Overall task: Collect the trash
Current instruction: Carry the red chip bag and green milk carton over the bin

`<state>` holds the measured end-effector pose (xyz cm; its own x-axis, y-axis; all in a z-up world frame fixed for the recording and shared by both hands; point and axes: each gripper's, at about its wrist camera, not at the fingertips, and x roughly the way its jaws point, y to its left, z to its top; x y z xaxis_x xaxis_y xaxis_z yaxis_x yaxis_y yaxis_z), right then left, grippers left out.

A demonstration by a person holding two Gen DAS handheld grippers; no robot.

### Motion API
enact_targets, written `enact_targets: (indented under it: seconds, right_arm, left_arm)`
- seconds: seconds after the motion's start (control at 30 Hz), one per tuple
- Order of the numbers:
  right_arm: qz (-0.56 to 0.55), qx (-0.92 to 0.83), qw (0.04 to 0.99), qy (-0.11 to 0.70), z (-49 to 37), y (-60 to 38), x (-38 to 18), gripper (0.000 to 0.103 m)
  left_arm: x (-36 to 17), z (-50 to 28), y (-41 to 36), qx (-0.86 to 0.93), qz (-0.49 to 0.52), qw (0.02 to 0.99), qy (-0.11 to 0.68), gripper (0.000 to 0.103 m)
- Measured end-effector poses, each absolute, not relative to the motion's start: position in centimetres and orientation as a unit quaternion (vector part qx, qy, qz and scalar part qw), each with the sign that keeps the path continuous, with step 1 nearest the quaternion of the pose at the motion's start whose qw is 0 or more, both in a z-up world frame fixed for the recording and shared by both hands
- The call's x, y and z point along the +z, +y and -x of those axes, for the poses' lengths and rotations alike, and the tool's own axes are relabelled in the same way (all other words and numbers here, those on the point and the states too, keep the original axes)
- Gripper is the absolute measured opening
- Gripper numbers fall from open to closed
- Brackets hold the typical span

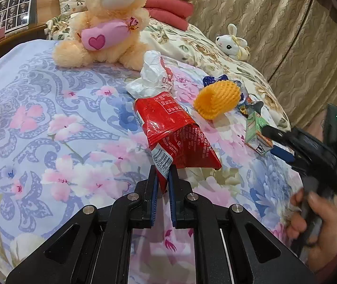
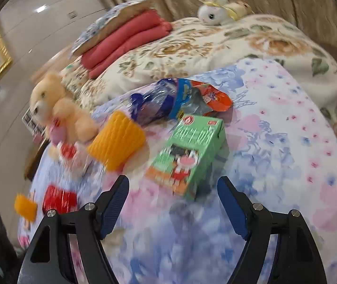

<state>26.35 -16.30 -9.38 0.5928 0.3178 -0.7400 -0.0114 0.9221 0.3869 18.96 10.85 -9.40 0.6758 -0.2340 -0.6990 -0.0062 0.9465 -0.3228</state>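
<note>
We see the left gripper (image 1: 162, 177), lower centre, pinching a red snack bag (image 1: 175, 135). The right gripper (image 2: 173, 203) stands spread before the green carton (image 2: 189, 151) at centre. An orange foam net (image 2: 116, 139) and blue wrapper (image 2: 159, 101) remain uncollected on the floral bedspread (image 2: 286, 156).

Two foam nets (image 1: 217, 99), two plush toys (image 1: 108, 21).

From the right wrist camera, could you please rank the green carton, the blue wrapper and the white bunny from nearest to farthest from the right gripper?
Measured from the right gripper, whose jaws stand open:
1. Green carton, just ahead of the fingertips on the flowered blanket, slightly right of centre.
2. Blue wrapper, lying behind the carton.
3. White bunny, far back on the beige quilt by the curtain.
</note>
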Motion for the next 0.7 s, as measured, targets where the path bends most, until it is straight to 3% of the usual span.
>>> enact_targets:
  seconds: [0.1, 0.2, 0.23, 0.37, 0.4, 0.43, 0.7]
  right_arm:
    - [-0.170, 0.076, 0.870, 0.456, -28.0, -16.5, -10.6, 0.082]
    - [-0.148, 0.074, 0.878, 0.450, -28.4, -15.9, -10.5, 0.078]
    - [-0.148, 0.086, 0.877, 0.448, -28.3, -15.7, -10.5, 0.065]
    - [-0.150, 0.115, 0.877, 0.441, -26.9, -15.9, -10.0, 0.058]
    - [-0.158, 0.125, 0.876, 0.439, -26.3, -16.3, -9.8, 0.042]
    - [-0.166, 0.135, 0.875, 0.435, -25.8, -16.6, -9.7, 0.037]
    - [-0.179, 0.155, 0.879, 0.414, -20.7, -20.8, -7.5, 0.035]
  left_arm:
    - [-9.2, -18.8, 10.3, -0.064, 0.143, 0.904, 0.398, 0.007]
    - [-9.3, -18.5, 9.9, -0.065, 0.141, 0.903, 0.402, 0.007]
    - [-9.3, -18.4, 9.7, -0.066, 0.142, 0.902, 0.403, 0.007]
    - [-9.3, -17.9, 8.9, -0.074, 0.149, 0.898, 0.407, 0.007]
    - [-9.2, -17.8, 8.6, -0.077, 0.150, 0.897, 0.408, 0.007]
    - [-9.1, -17.6, 8.4, -0.080, 0.150, 0.897, 0.407, 0.007]
    - [-7.4, -16.9, 3.1, -0.129, 0.124, 0.899, 0.400, 0.007]
